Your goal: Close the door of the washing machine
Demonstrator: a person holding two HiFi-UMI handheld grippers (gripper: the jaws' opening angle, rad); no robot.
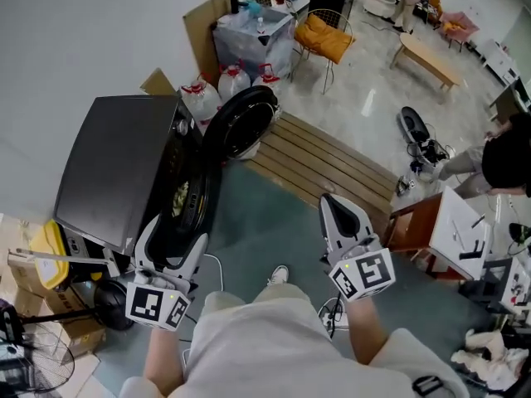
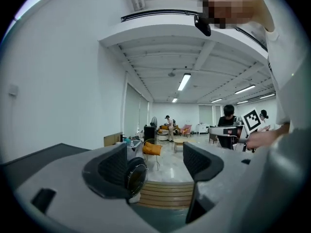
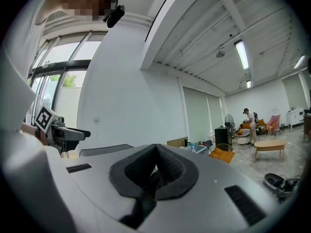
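The dark grey washing machine [image 1: 108,164] stands at the left of the head view with its drum opening [image 1: 187,197] facing right. Its round black door [image 1: 241,123] is swung wide open toward the far side. My left gripper [image 1: 174,232] is open just in front of the opening, with nothing between its fingers. In the left gripper view the open gripper [image 2: 155,161] frames the room, and the door [image 2: 134,176] shows beside the left finger. My right gripper [image 1: 332,199] is shut and empty, off to the right over the floor. The right gripper view shows its pads [image 3: 155,165] pressed together.
A wooden pallet [image 1: 323,160] lies behind the door, with water bottles [image 1: 232,81] and an orange chair [image 1: 323,36] beyond. Cardboard boxes [image 1: 33,264] and a fan [image 1: 33,363] crowd the near left. A desk [image 1: 456,230] and a person [image 1: 506,160] are at the right.
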